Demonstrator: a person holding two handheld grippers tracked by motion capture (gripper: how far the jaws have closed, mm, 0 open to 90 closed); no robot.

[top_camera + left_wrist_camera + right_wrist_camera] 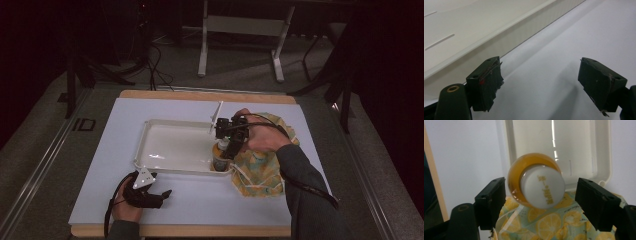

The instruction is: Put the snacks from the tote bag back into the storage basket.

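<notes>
A small bottle (542, 187) of orange liquid with a white cap stands at the near right corner of the white tray (145, 145). In the right gripper view I see it from above. My right gripper (540, 202) hangs over it, open, with a jaw on each side of the cap and a gap to both. In the high view the bottle (219, 159) sits just below the right gripper (229, 151). The left gripper (162, 196) lies on the table in front of the tray, open, with nothing between its jaws (541, 82).
A lemon-patterned cloth (260, 170) lies crumpled to the right of the tray, under the right hand, and also shows below the bottle (549, 225). The tray's wall (506, 37) runs close past the left gripper. White table surface (200, 205) lies around both.
</notes>
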